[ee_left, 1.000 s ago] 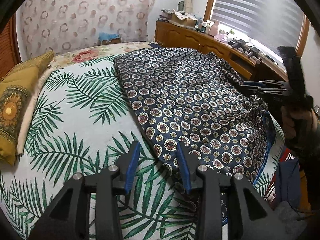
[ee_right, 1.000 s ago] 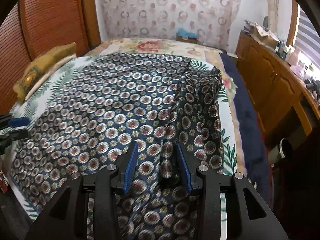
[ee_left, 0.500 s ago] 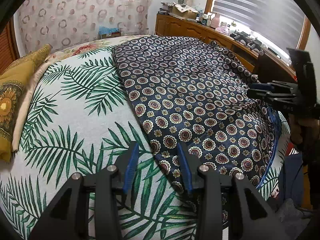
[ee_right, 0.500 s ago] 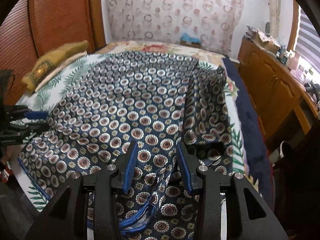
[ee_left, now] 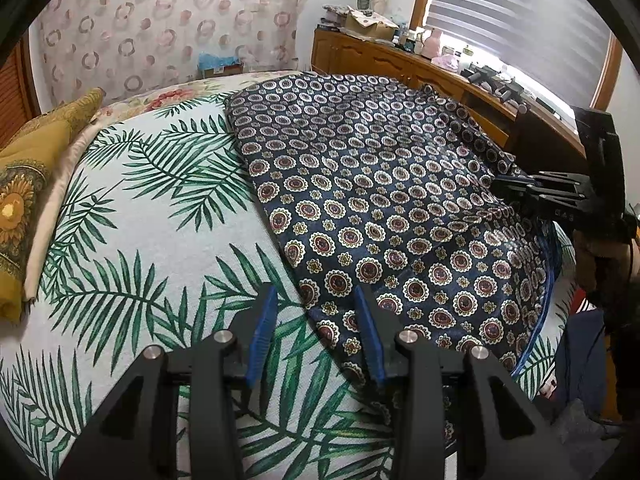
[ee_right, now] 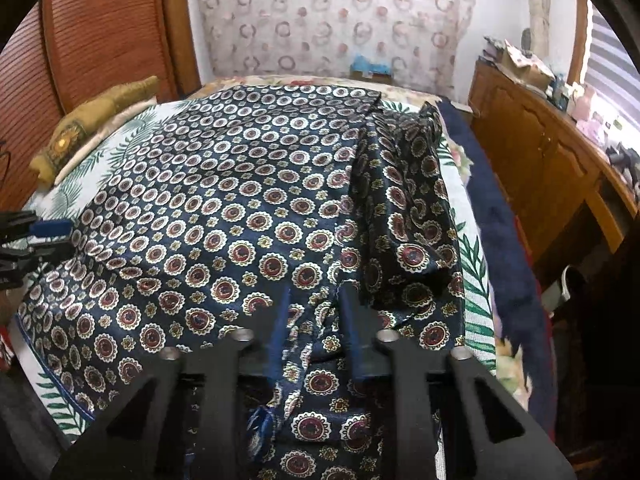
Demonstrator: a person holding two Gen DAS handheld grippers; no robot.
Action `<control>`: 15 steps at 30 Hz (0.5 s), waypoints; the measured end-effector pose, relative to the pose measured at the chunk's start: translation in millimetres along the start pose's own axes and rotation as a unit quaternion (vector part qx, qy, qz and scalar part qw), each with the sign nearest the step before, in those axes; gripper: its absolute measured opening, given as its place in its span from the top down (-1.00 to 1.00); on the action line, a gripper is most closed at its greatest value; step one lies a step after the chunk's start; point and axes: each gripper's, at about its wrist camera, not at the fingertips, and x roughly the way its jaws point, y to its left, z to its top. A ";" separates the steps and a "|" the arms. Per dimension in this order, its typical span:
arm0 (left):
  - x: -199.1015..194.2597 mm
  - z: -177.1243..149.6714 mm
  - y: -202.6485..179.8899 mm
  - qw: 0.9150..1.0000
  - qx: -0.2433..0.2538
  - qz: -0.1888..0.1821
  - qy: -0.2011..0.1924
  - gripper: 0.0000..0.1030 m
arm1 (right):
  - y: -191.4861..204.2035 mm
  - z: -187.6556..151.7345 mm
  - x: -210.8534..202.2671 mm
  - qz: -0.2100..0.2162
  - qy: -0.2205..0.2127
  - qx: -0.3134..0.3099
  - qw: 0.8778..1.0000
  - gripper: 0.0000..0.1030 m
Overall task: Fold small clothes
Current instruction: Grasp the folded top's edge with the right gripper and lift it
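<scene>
Palm-leaf print white bedspread (ee_left: pixel 152 240) covers the bed I'm working over, with a mustard-yellow embroidered cushion (ee_left: pixel 28 184) at nine o'clock in the left wrist view and a wooden sideboard (ee_right: pixel 532 148) at two o'clock in the right one. Across the bedspread lies the navy satin garment with round medallion print (ee_right: pixel 240 208), mostly flat, one side folded into a rumpled strip at one o'clock in the right wrist view.

My left gripper (ee_left: pixel 316 320) stands part open at the garment's near edge, its right blue pad over the cloth and its left pad over bare bedspread; I can't tell whether either touches.

My right gripper (ee_right: pixel 314 316) has just been closing its jaws, and a raised pleat of the garment, blue hem hanging below, is pinched between its pads.
</scene>
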 end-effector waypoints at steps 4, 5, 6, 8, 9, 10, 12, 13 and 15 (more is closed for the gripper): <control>-6.4 1.5 -1.2 1.000 0.000 -0.002 -0.011 0.26 | 2.4 0.7 -14.3 -0.002 -0.034 -0.005 0.999 0.97; -7.5 1.6 -2.6 1.000 0.000 -0.004 -0.013 0.26 | 1.4 1.8 -21.7 0.000 -0.048 -0.004 0.999 0.98; -8.9 2.0 -4.1 1.000 0.002 -0.005 -0.014 0.26 | 0.3 2.9 -27.3 -0.002 -0.058 -0.002 0.998 0.98; -10.7 2.6 -6.6 1.000 0.004 -0.010 -0.017 0.26 | -2.6 5.7 -37.2 -0.009 -0.070 -0.002 0.997 0.99; -11.2 2.8 -7.7 1.000 0.004 -0.013 -0.018 0.26 | -4.9 6.8 -42.4 -0.017 -0.076 -0.003 0.997 0.99; -11.6 2.8 -8.9 1.000 0.005 -0.016 -0.018 0.26 | -6.0 8.0 -45.1 -0.022 -0.077 -0.003 0.997 0.99; -11.2 2.0 -11.6 1.000 0.005 -0.023 -0.016 0.26 | -13.4 7.0 -49.7 -0.039 -0.075 0.000 0.996 0.99; -10.4 1.8 -13.0 1.000 0.006 -0.027 -0.014 0.26 | -17.0 5.9 -50.3 -0.044 -0.072 0.002 0.996 0.99; -8.8 1.0 -16.6 0.999 0.009 -0.030 -0.012 0.26 | -26.5 0.4 -50.9 -0.060 -0.063 0.010 0.996 0.99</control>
